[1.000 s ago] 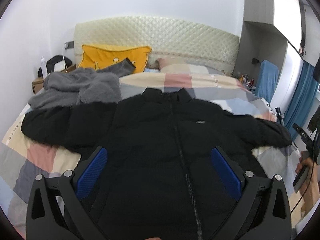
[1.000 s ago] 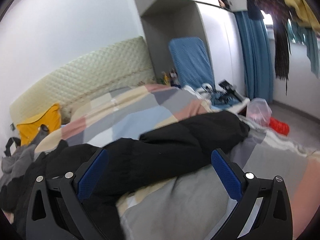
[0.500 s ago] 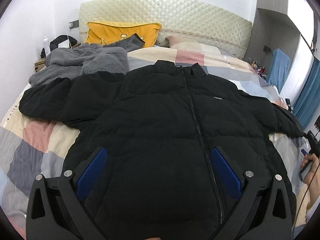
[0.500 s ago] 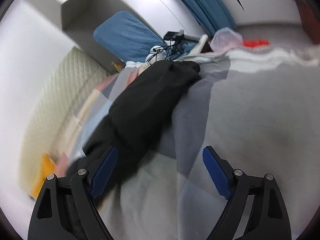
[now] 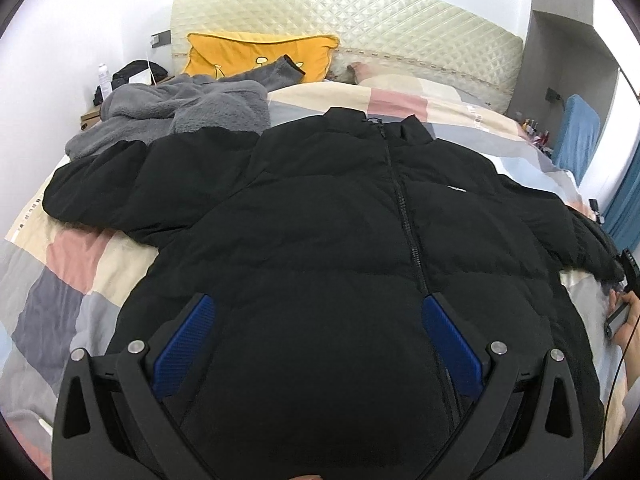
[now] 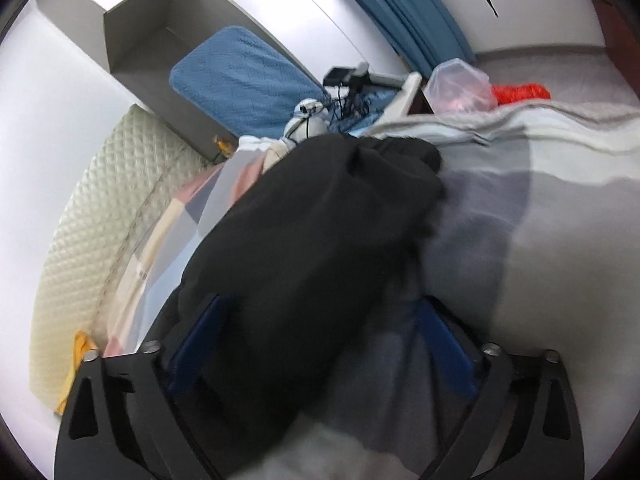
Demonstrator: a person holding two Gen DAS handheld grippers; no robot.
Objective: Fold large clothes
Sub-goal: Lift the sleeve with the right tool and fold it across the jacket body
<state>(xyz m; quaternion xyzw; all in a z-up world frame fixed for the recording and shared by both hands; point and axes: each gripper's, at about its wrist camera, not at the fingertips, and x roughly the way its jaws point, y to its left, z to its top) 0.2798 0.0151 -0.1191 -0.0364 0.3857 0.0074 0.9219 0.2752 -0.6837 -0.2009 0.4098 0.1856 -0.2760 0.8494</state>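
A large black puffer jacket (image 5: 328, 232) lies face up on the bed, zipped, with both sleeves spread out. My left gripper (image 5: 318, 320) is open and hovers over the jacket's lower front near the hem. My right gripper (image 6: 320, 320) is open and straddles the jacket's right sleeve (image 6: 312, 224) near the cuff, with the sleeve between the blue pads. The right gripper also shows at the right edge of the left wrist view (image 5: 624, 280), held by a hand.
A grey fleece garment (image 5: 180, 116) and a yellow pillow (image 5: 256, 56) lie by the quilted headboard (image 5: 360, 20). The patchwork duvet (image 5: 68, 264) covers the bed. A blue chair (image 6: 240, 80), cables, a plastic bag (image 6: 460, 84) and curtains stand beside the bed.
My left gripper has moved forward over the jacket. My right gripper has swung down and moved onto the right sleeve, which now lies between its fingers.
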